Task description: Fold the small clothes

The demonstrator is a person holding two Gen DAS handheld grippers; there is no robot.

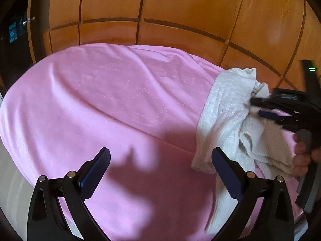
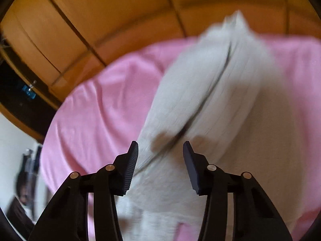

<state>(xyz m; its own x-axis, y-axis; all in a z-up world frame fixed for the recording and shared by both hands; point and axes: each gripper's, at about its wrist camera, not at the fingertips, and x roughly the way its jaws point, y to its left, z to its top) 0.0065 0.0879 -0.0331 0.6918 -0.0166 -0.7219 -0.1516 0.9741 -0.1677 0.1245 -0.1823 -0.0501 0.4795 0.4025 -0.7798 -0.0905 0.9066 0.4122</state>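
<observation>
White garment [image 1: 224, 108] on pink cover [image 1: 100, 100], right side, long axis near-to-far. Left gripper [image 1: 160, 160] wide open, empty. Right gripper [image 2: 160, 150] part-open astride it, not gripping.

left wrist: angled down, near | right: closer | shared: pink blanket [image 1: 100, 100]

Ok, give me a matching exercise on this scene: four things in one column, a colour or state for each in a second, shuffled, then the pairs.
Things:
1. blanket
2. knit garment
3. wall panels
4. left tool

Colour or state:
A. orange-brown wood
B. open, nothing between its fingers
C. pink, spread out with wrinkles
D. off-white, crumpled at the blanket's right side

Pairs: 1-C, 2-D, 3-A, 4-B
</observation>
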